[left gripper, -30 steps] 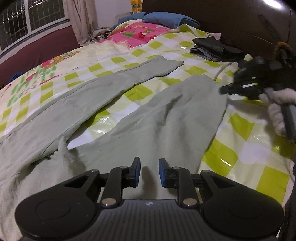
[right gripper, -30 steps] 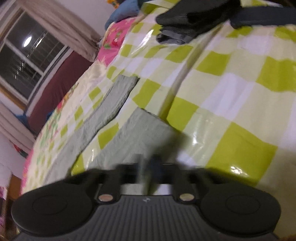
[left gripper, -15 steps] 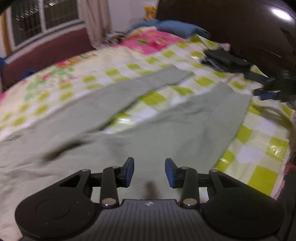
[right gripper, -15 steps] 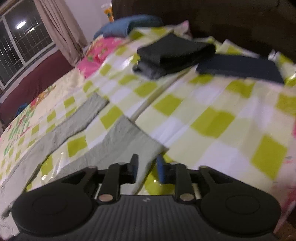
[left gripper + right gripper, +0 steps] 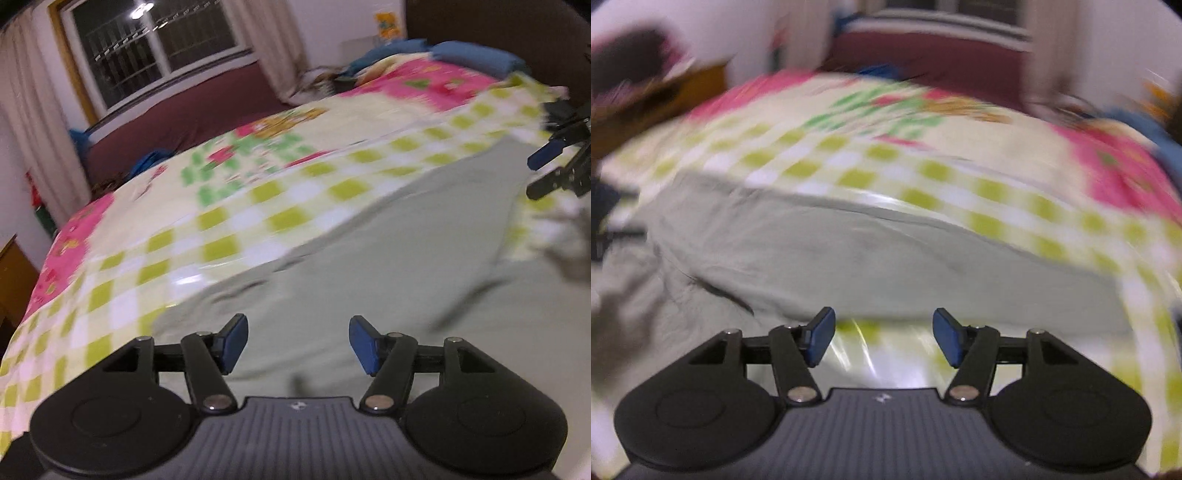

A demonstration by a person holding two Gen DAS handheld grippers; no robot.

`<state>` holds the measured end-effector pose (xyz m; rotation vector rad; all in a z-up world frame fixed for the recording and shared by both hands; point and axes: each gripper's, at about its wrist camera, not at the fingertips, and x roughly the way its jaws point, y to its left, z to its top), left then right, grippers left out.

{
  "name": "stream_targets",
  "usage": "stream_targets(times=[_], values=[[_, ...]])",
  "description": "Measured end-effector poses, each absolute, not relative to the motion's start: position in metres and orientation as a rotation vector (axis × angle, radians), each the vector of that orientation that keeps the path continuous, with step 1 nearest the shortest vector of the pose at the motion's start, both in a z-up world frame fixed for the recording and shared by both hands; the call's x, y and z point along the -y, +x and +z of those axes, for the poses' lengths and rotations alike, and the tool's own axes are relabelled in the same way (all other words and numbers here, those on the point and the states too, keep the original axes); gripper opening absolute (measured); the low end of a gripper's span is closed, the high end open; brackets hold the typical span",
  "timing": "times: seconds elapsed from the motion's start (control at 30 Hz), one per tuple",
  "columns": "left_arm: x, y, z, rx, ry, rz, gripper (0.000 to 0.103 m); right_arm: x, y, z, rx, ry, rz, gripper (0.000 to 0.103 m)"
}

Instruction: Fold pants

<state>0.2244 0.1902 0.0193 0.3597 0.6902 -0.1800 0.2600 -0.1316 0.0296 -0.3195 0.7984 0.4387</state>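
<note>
- The pale green pants lay spread on the bed, over its glossy yellow-checked cover, taking up the near part of both wrist views.
- The left tool hung above the cloth; its jaws had just been opening, with nothing between them.
- The right tool was likewise spread, jaws just opened and empty, near the cloth's edge.
- The fabric looked thin, light and limp, likely to sag and crease when lifted.
- Pinching a hem or the waistband edge at two spaced points seemed the best hold; the slick cover might let it slide.
</note>
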Motion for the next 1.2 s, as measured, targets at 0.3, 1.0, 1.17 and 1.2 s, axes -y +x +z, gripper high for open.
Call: stream_targets(times=[0.3, 1.0, 1.17, 1.2], values=[[-0.277, 0.317, -0.016, -0.843, 0.306, -0.138, 0.074, -0.013, 0.38, -0.024, -0.907, -0.582, 0.726, 0.06], [-0.305, 0.391, -0.035, -1.048, 0.361, -0.378, 0.068, -0.067, 0.465, -0.059, -1.123, -0.76, 0.869, 0.065], [-0.299, 0.39, -0.035, -1.059, 0.401, -0.381, 0.055, -0.065, 0.47, -0.058, -1.135, -0.741, 0.885, 0.065], [-0.295, 0.387, -0.035, -1.048, 0.431, -0.389, 0.046, -0.064, 0.467, -0.058, -1.127, -0.746, 0.881, 0.06]])
